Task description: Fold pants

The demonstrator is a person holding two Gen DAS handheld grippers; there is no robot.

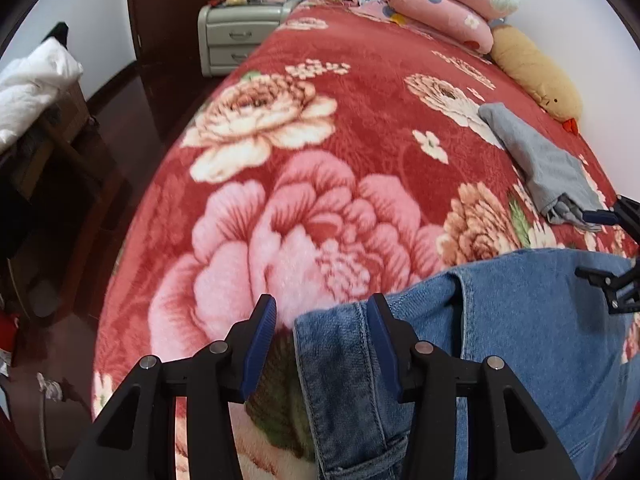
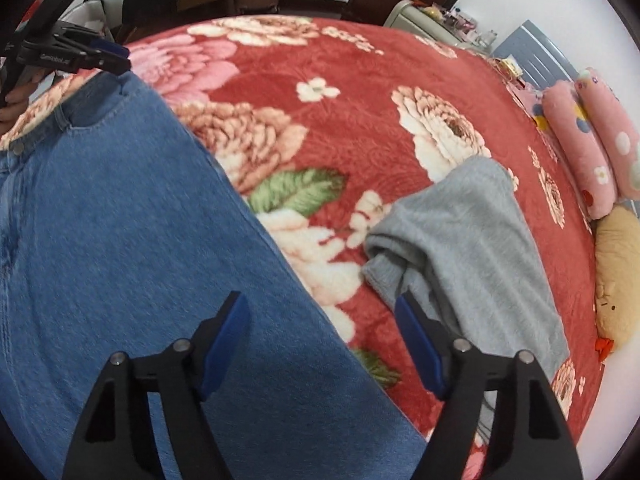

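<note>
The blue jeans (image 2: 120,240) lie spread flat on the red flower blanket (image 1: 340,92), at the near edge of the bed. They look not folded yet, so I think the folding is only starting.

Nearest, at the waist end of the jeans, the left gripper (image 1: 322,336) has its jaws partly apart. The waistband edge sits between them, up against the right pad, but the other pad is clear of the cloth, so nothing is pinched yet.

Farther along the jeans, the right gripper (image 2: 322,334) hovers over the leg edge with its jaws wide apart, holding nothing.

Just past the jeans lies a gray garment (image 2: 464,240), loosely folded. Beyond that, far from the jeans, are pink pillows (image 1: 444,8) and a tan plush toy (image 1: 536,72).

Still to do: grab the jeans, fold them over, make them neat.
</note>
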